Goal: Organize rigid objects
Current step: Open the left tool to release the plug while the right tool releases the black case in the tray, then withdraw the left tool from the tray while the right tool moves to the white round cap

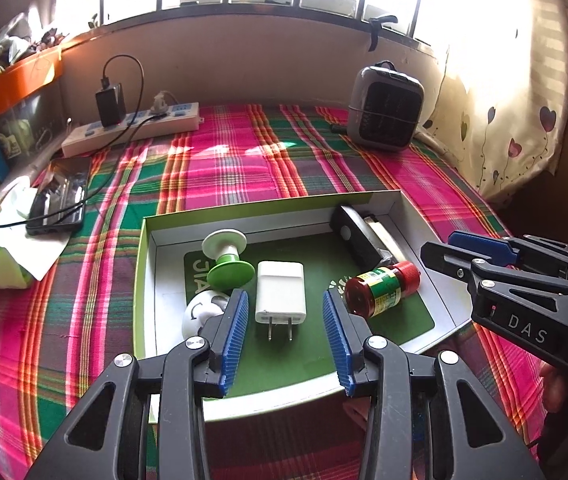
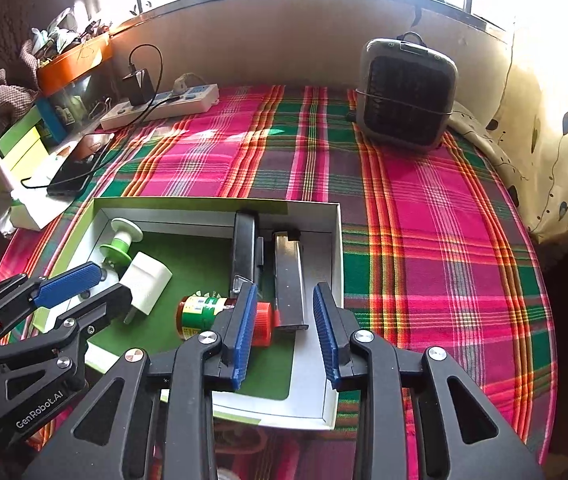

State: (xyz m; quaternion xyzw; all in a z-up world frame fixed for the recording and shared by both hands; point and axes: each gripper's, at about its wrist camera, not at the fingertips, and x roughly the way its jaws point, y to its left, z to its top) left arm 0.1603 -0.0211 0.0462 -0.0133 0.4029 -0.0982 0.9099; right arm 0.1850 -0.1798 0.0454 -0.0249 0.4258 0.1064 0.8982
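Resting on a pink, green and red plaid cloth [image 1: 220, 168], a shallow white box [image 1: 149, 280] with a green floor serves as the landmark here. Inside it lie five things. A white wall charger [image 1: 281, 293] lies flat near the middle, its two prongs pointing at the box's near edge. A green and white spool [image 1: 226, 254] sits tilted toward the box's back left corner, just beside the charger. A white round object [image 1: 202, 312] lies at the box's left wall, partly hidden by a finger of the left gripper. A small jar with a red cap [image 1: 380, 290] lies on its side right of the charger. A black stapler [image 2: 246, 250] and a grey metal bar [image 2: 288, 280] run lengthwise along the box's right side, close together; the jar's cap is just beside the bar's near end.

The left gripper [image 1: 286, 334] hovers over the box's near edge, its blue-padded jaws spread wide and holding nothing, with the charger showing in the gap between them. The right gripper [image 2: 284, 332] hangs over the box's near right corner, jaws likewise spread wide and empty; its left finger covers part of the jar's cap.

Beyond the box, a grey space heater [image 2: 406, 94] stands at the far right of the cloth. A white power strip [image 1: 132, 130] with a black adapter [image 1: 110, 104] plugged in lies far left, and a black phone [image 1: 60, 198] lies left of the box, on a cable. An orange bin [image 1: 20, 76] sits farther left.
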